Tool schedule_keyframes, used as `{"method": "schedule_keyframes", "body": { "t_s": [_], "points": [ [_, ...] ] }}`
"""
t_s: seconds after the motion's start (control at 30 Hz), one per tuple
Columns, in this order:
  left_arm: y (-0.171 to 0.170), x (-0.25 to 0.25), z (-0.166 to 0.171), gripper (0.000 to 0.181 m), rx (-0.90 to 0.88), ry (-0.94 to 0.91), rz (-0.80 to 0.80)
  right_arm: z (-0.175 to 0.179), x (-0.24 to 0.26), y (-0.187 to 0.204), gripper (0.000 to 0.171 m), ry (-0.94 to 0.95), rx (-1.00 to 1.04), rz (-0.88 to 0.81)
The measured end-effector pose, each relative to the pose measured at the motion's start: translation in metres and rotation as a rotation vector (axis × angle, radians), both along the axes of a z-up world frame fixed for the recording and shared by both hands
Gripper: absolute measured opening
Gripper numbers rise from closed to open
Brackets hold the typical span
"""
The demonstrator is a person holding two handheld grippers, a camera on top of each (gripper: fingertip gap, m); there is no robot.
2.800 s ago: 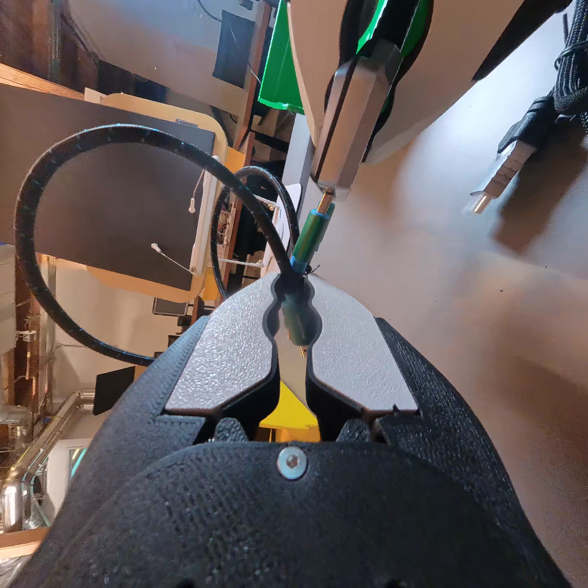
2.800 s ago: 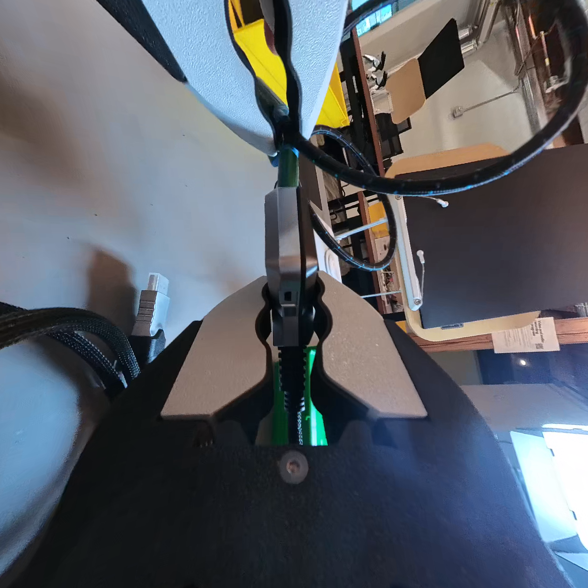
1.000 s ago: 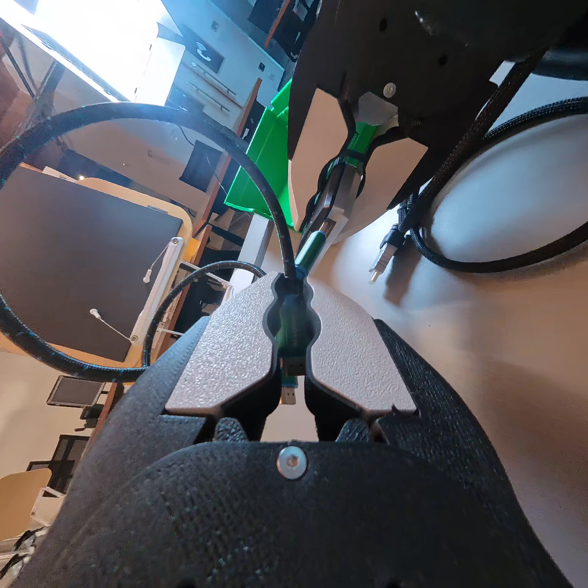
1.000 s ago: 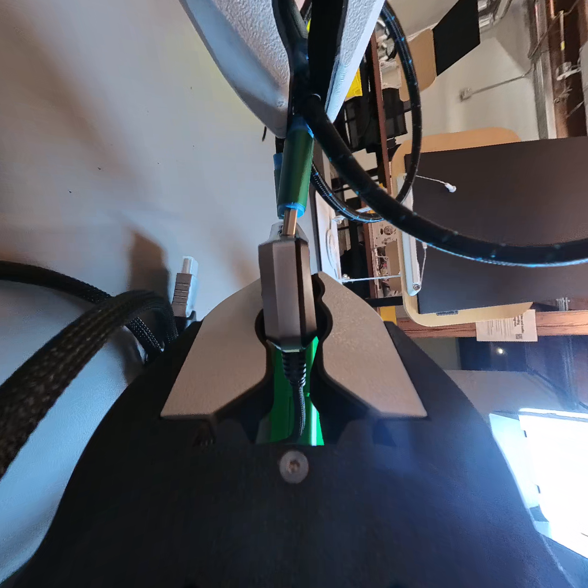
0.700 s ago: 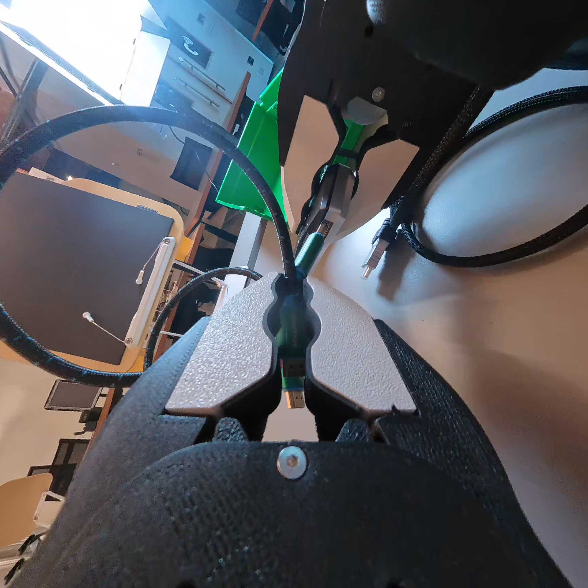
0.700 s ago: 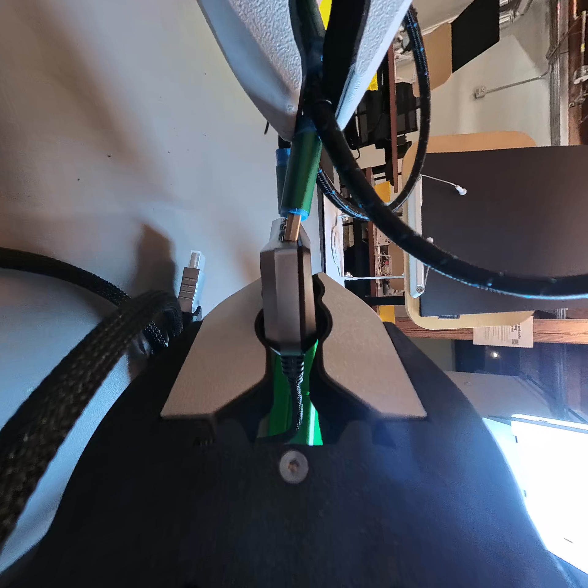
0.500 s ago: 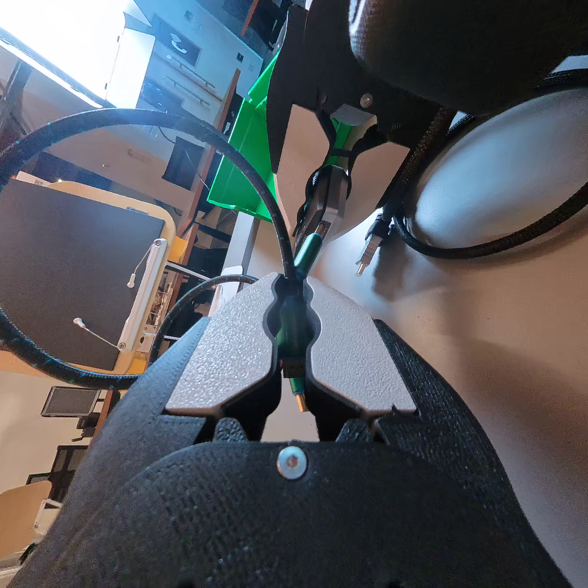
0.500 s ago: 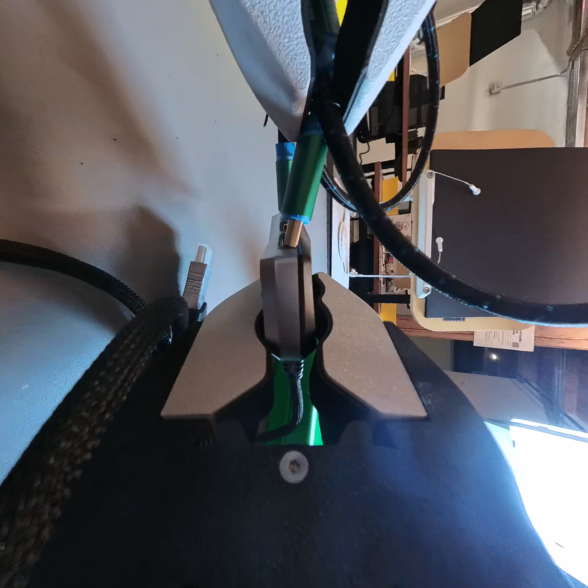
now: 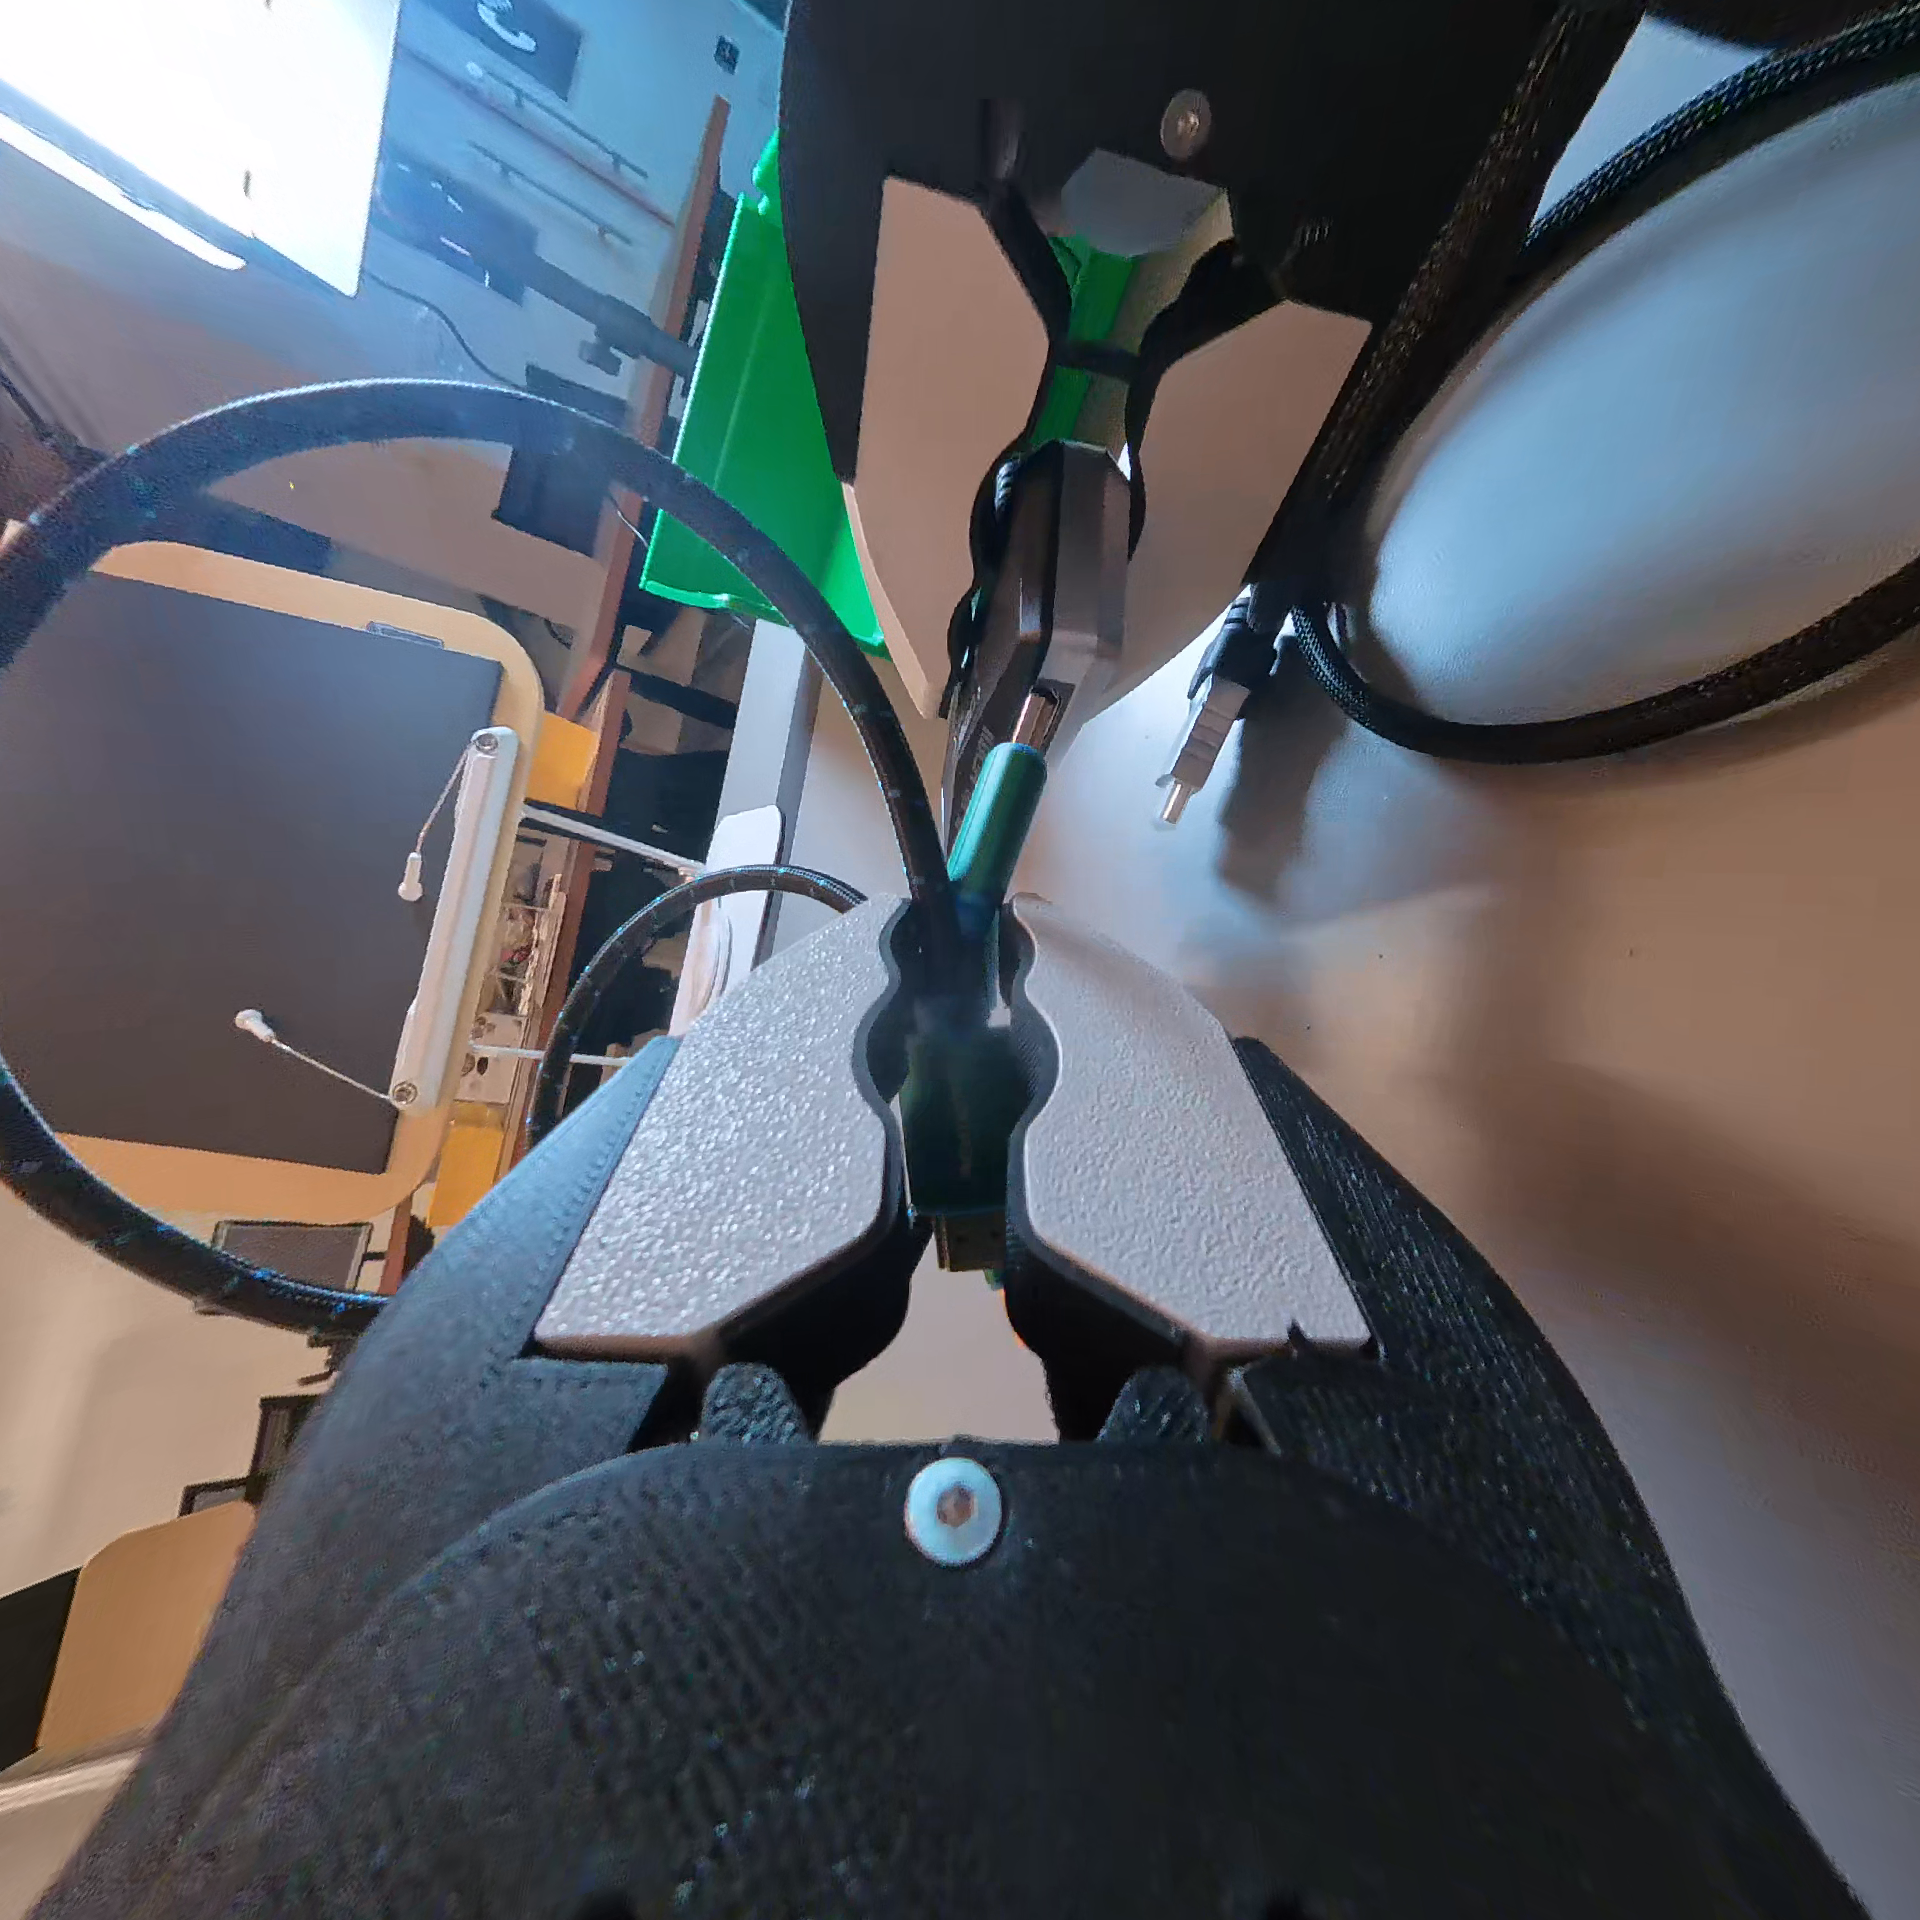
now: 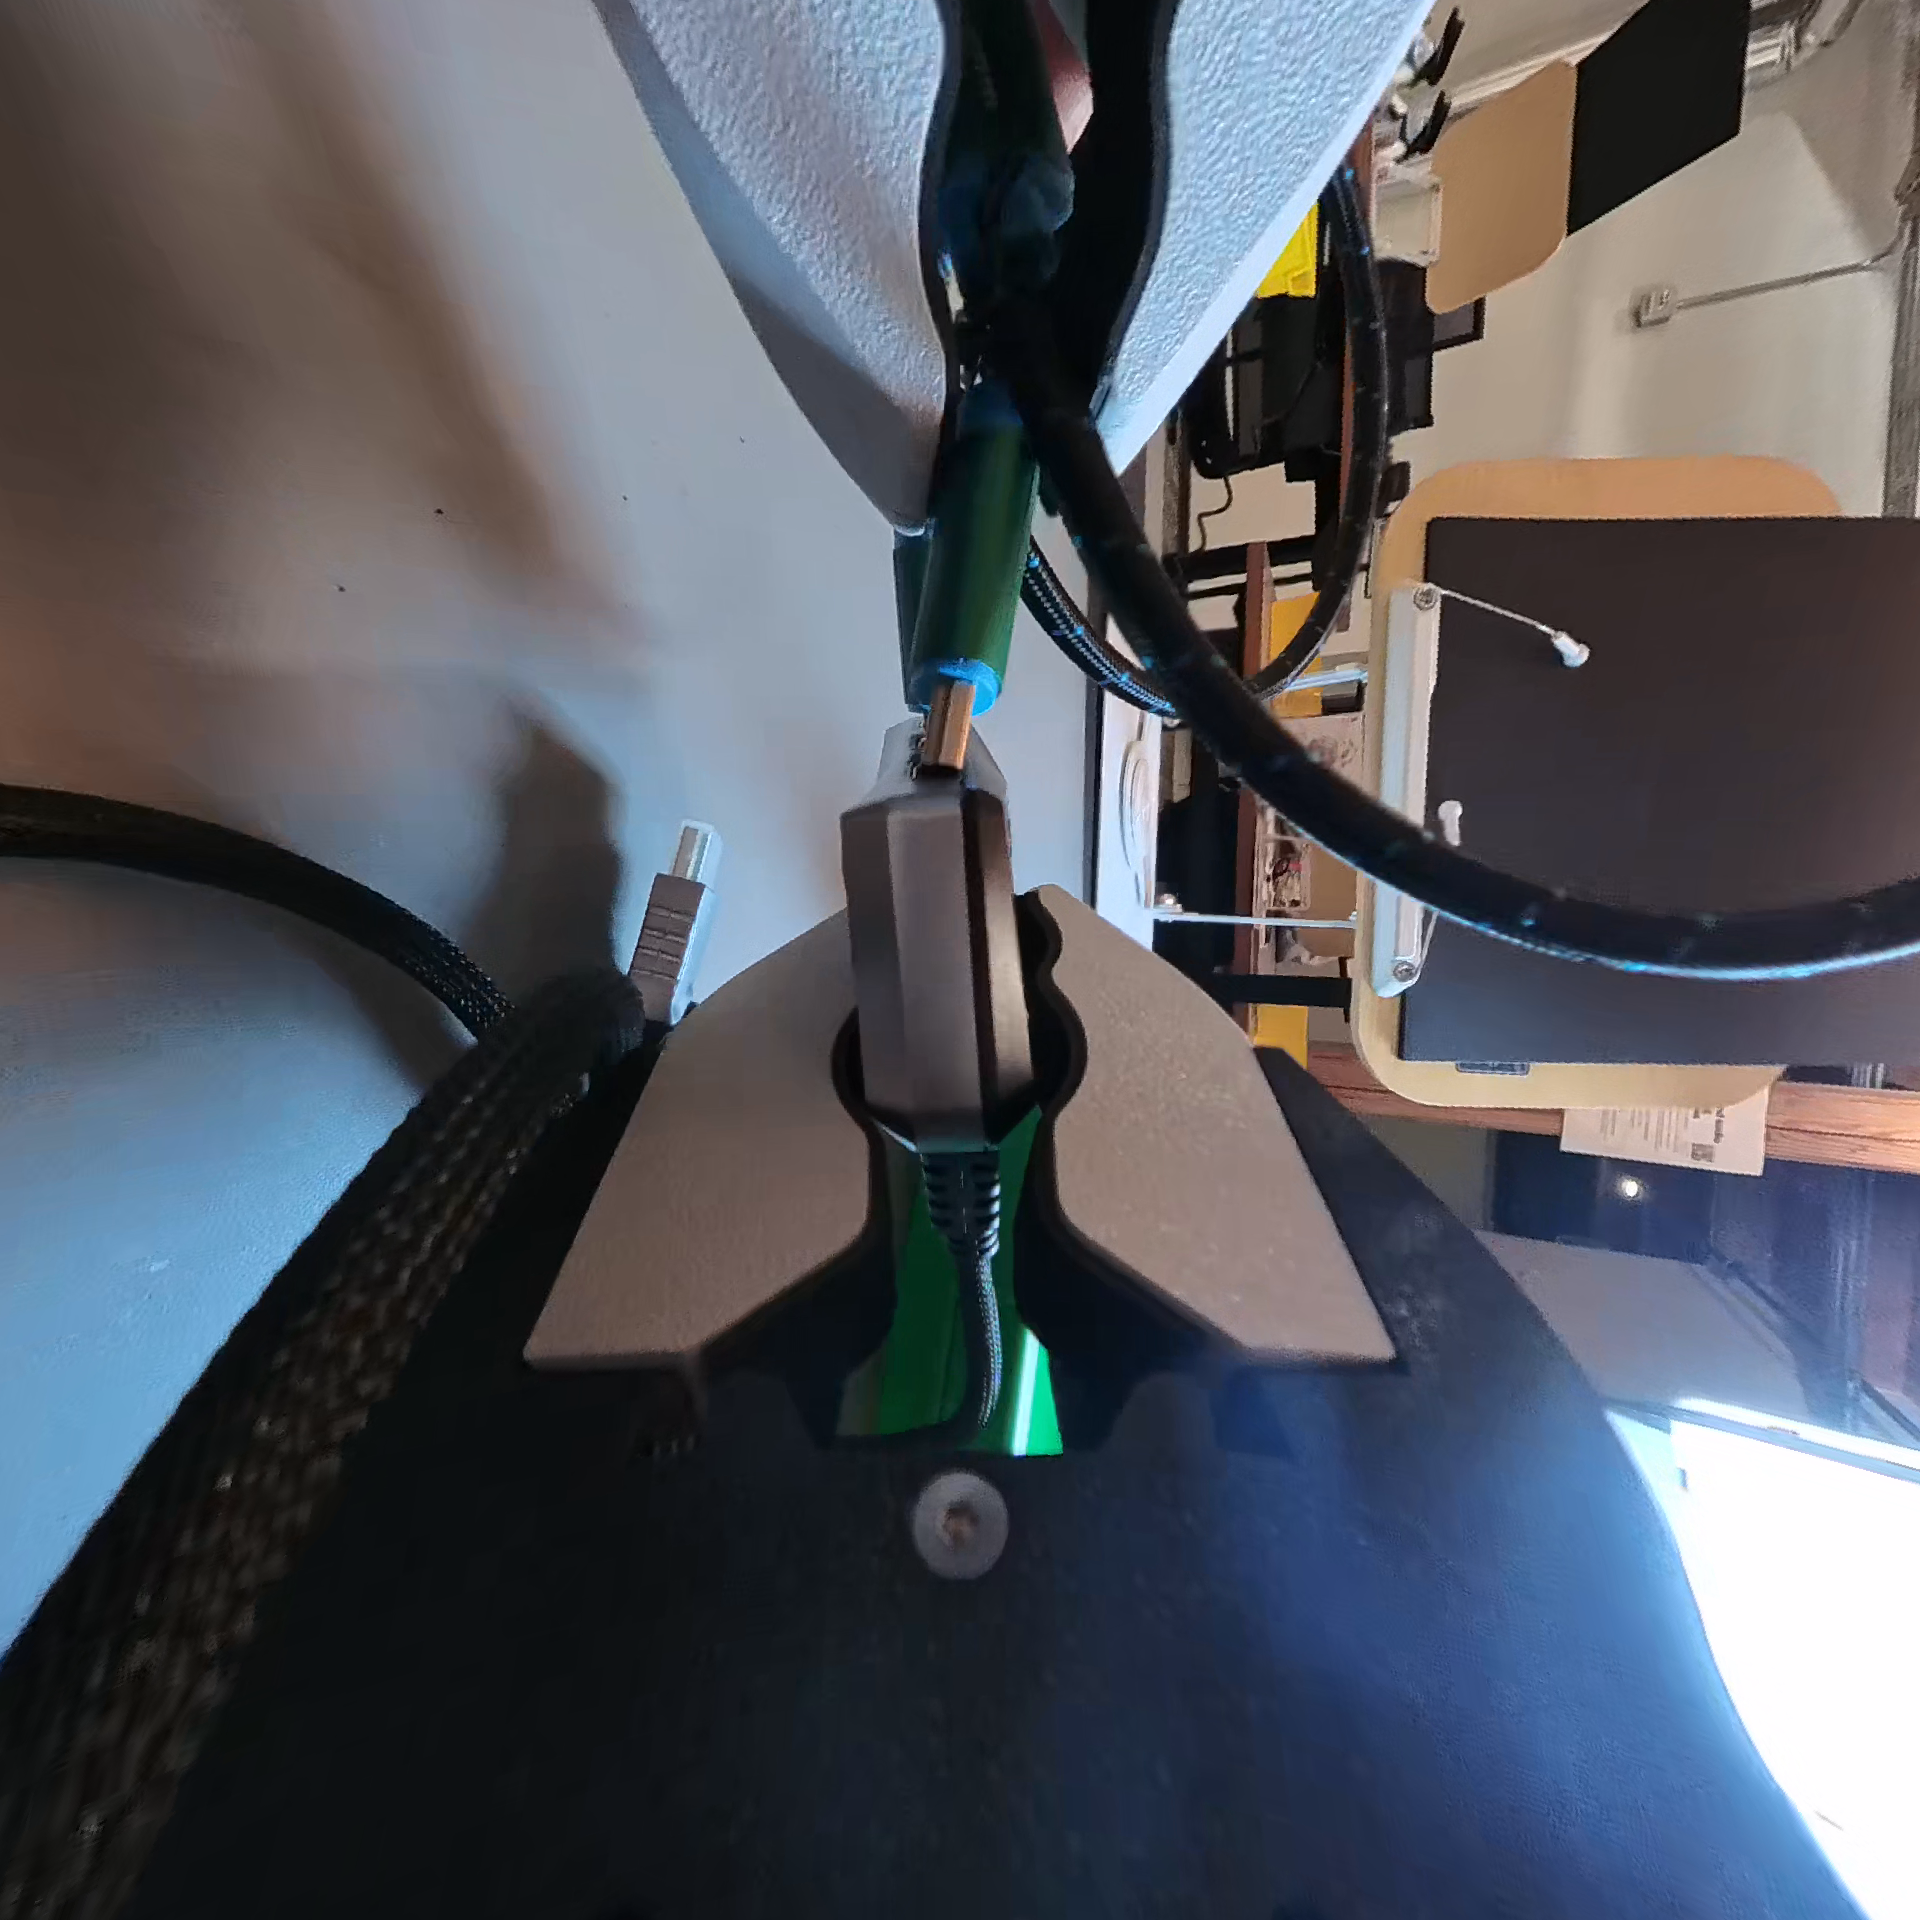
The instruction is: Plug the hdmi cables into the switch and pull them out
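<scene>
- Landmark: the grey switch (image 10: 930,925), a small slab-shaped box held edge-on above the pale table (image 10: 260,416).
- Left of the switch in the right wrist view, a thick black braided cable (image 10: 343,1174) lies across the table, and a loose silver plug (image 10: 681,914) lies just beside the switch.
- The right gripper (image 10: 956,1049) is clamped on the switch's lower half; the switch's own thin braided lead (image 10: 977,1340) runs back between the pads, over a green bin (image 10: 914,1361).
- Directly above the switch, the green plug (image 10: 971,603) of an HDMI cable has its metal tip entering the port on the switch's top edge; part of the tip is still bare.
- The left gripper (image 9: 956,1049) grips a green plug (image 9: 951,1117) narrowly between its grey pads (image 9: 758,1132); the plug at the switch (image 9: 997,816) sits just beyond its fingertips.
- Right of the switch, the plug's black blue-flecked cable (image 10: 1351,883) loops out over the table edge, in front of a dark board with a pale rim (image 10: 1683,790).
</scene>
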State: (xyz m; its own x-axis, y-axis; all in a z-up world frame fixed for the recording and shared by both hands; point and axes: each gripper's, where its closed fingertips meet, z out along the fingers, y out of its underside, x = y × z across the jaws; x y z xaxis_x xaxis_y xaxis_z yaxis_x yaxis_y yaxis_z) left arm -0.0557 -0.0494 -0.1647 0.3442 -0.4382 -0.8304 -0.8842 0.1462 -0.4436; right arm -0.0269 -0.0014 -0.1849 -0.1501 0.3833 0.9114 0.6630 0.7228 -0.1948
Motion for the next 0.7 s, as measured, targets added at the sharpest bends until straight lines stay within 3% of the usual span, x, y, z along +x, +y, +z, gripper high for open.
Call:
{"method": "schedule_keyframes", "body": {
  "t_s": [0.5,0.7],
  "points": [
    [0.001,0.009,-0.009,0.014,-0.039,0.057,0.004,-0.013,0.006,0.002,0.023,-0.072,-0.064,-0.045],
    [0.0,0.006,-0.002,0.014,-0.067,-0.084,-0.023,-0.002,0.004,0.0,0.024,-0.01,-0.116,-0.018]
  ]
}}
